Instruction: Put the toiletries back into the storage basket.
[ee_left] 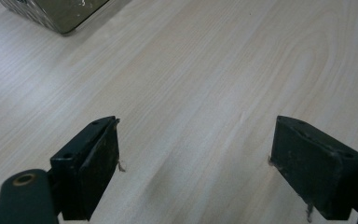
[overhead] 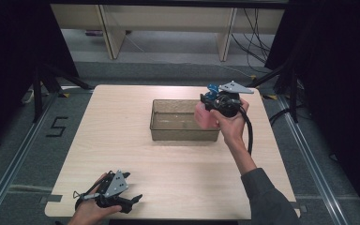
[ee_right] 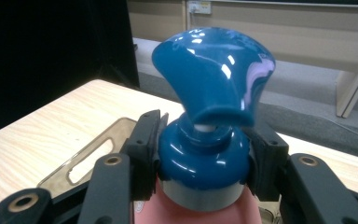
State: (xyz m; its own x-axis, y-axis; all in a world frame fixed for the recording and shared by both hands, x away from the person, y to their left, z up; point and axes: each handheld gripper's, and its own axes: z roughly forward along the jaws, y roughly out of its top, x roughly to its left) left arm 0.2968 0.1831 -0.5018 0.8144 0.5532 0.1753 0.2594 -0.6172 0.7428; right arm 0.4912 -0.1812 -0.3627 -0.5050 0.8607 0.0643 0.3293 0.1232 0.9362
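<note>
One pump bottle point(ee_right: 205, 154): pink body, blue collar and blue pump head. It is held upright above the right end of the tub, off the table, with the right gripper point(ee_right: 204, 156) clamped on its blue collar, one black jaw pressed to each side. In the high view the bottle point(overhead: 205, 116) shows pink beside the person's right hand point(overhead: 232, 123).

One tub point(overhead: 184, 132): clear, brownish, rectangular, standing on the far middle of the table; nothing can be made out inside it. A corner of it point(ee_left: 60, 14) appears at the top left of the left gripper view.

One wooden table point(overhead: 122, 140), light in colour.

Two grippers. The left gripper point(ee_left: 196, 163) rests low at the near left edge of the table, well apart from the tub, its jaws spread wide with only bare tabletop between them. The left hand point(overhead: 91, 211) holds it.
</note>
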